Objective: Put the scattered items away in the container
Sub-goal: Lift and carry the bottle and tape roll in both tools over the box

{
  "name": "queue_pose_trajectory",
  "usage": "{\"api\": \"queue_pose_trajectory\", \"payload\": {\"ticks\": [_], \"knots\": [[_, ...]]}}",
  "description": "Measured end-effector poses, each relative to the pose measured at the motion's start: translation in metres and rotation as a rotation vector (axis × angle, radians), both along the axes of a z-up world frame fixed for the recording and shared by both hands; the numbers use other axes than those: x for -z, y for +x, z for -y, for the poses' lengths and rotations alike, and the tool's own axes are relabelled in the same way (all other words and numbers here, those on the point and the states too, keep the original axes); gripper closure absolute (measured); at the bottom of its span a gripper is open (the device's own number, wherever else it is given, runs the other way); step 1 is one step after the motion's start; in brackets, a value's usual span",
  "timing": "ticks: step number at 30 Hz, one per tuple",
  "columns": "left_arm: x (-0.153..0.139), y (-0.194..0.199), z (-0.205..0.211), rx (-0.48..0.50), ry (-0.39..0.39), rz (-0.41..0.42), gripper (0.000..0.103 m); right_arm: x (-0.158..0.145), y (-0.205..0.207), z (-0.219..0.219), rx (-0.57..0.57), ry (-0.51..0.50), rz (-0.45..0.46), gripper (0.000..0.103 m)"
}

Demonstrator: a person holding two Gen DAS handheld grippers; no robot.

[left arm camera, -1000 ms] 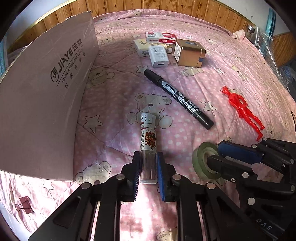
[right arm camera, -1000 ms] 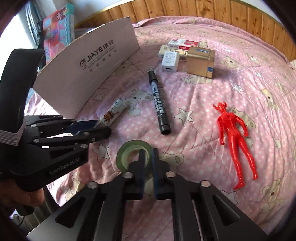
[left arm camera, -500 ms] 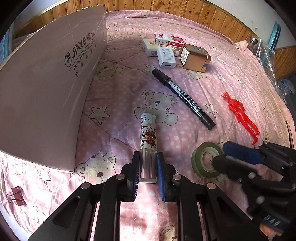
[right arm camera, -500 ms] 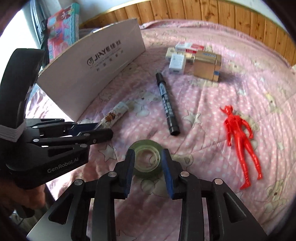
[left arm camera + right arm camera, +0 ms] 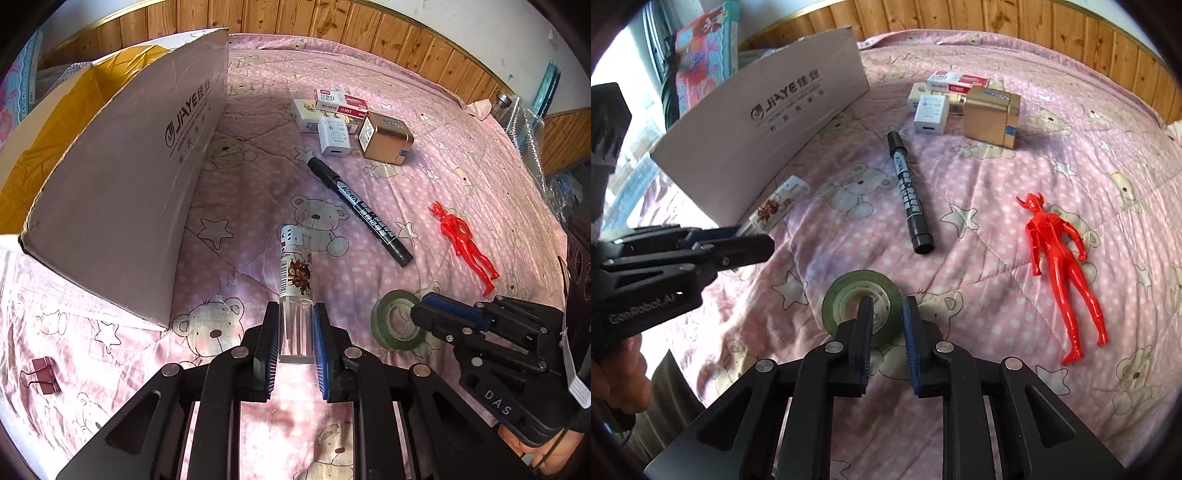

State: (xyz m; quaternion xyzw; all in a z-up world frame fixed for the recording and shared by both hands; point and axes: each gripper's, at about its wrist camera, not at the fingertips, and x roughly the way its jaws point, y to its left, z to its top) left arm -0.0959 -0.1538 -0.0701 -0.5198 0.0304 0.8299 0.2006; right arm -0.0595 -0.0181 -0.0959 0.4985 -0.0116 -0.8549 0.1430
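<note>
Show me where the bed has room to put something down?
Bare quilt lies between the cardboard box and the black marker, and past the red toy figure on its far side. It is crowded up top, where the gold tin, white charger and staple boxes bunch together.

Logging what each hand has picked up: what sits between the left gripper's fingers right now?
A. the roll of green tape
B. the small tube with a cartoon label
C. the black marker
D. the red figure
B: the left gripper is shut on the small tube with a cartoon label, its clear end between the fingers.
</note>
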Motion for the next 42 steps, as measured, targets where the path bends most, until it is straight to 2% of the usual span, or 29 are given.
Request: {"api": "queue_pose_trajectory", "payload": {"ticks": [4, 6, 8, 12, 16, 26, 42], "knots": [[-0.002, 0.003, 0.000, 0.006, 0.003, 0.001, 0.085, 0.000, -0.006, 0.019, -0.069, 0.118, -0.007, 0.085], [-0.004, 0.004, 0.002, 0.000, 0.009, -0.001, 0.085, -0.002, -0.005, 0.018, -0.060, 0.121, -0.005, 0.087], [-0.011, 0.004, 0.005, -0.007, 0.021, -0.011, 0.085, -0.012, -0.001, 0.009, -0.027, 0.072, -0.014, 0.088], [-0.026, 0.006, 0.017, -0.019, 0.055, -0.035, 0.085, -0.030, 0.006, -0.020, 0.058, -0.101, -0.001, 0.088], [-0.034, 0.009, 0.023, -0.023, 0.076, -0.039, 0.085, -0.041, 0.009, -0.028, 0.093, -0.167, -0.003, 0.088], [-0.061, 0.018, 0.035, -0.033, 0.100, -0.095, 0.085, -0.059, 0.010, -0.009, 0.063, -0.188, -0.022, 0.088], [-0.112, 0.038, 0.084, -0.128, 0.151, -0.209, 0.085, -0.094, 0.017, 0.031, -0.016, -0.191, -0.085, 0.088]]}}
